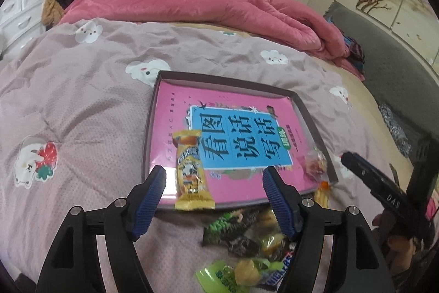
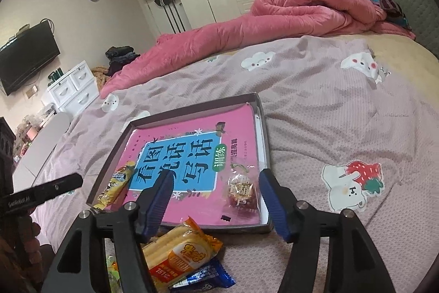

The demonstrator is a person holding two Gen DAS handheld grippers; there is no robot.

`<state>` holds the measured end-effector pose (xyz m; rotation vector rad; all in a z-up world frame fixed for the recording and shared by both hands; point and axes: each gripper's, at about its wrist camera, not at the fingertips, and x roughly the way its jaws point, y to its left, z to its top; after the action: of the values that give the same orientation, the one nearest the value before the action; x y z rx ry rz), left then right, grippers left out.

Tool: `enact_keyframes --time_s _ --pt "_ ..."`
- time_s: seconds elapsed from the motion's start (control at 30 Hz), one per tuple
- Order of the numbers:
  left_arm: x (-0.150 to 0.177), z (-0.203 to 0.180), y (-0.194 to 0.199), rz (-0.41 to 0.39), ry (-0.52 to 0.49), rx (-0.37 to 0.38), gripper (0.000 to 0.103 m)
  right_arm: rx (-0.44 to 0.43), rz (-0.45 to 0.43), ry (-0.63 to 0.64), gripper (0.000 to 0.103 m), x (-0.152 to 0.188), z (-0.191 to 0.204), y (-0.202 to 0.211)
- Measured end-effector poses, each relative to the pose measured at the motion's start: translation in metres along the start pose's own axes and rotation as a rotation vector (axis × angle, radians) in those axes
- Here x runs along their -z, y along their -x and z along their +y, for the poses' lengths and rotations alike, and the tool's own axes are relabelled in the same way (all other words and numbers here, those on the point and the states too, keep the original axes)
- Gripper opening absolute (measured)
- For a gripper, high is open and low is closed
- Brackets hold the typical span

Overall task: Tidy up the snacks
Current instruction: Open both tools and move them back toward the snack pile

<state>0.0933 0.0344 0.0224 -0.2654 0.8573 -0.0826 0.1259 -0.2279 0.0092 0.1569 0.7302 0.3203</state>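
Observation:
A shallow grey box (image 1: 311, 117) lined with a pink book lies on the bed, also in the right wrist view (image 2: 264, 133). A yellow snack bar (image 1: 190, 169) lies on the box's near-left rim, free of any grip; it also shows in the right wrist view (image 2: 116, 187). A clear red candy packet (image 2: 242, 192) lies in the box's near-right corner, also seen in the left wrist view (image 1: 315, 162). My left gripper (image 1: 214, 180) is open and empty above the box's near edge. My right gripper (image 2: 215, 184) is open and empty over the same edge. Loose snacks (image 1: 252, 246) lie before the box, among them an orange cracker pack (image 2: 178, 251).
A rumpled pink quilt (image 1: 192, 4) lies across the far side of the bed. A grey headboard (image 1: 392, 51) stands to the right, white drawers (image 2: 74, 87) and a wall TV (image 2: 27, 56) to the left. The other gripper's black body (image 1: 376, 180) shows at the right.

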Motion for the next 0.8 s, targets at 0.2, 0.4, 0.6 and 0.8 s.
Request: enact_keyframes --time_s 0.2,0.4,0.6,0.8 --pt "0.010 -0.005 0.005 0.004 -0.030 0.010 0.075 -0.002 0.001 0.011 0.069 0.003 0.003 0.005" --pt "0.018 -0.010 0.009 0.010 -0.061 0.012 0.076 -0.006 0.006 0.008 0.071 0.007 0.003 0.012" --pt "0.029 -0.010 0.013 0.030 -0.095 0.021 0.077 -0.011 0.015 0.007 0.075 0.014 0.006 0.018" --pt "0.043 -0.009 0.016 0.053 -0.135 0.023 0.077 -0.011 0.031 0.032 0.075 0.021 0.015 0.021"
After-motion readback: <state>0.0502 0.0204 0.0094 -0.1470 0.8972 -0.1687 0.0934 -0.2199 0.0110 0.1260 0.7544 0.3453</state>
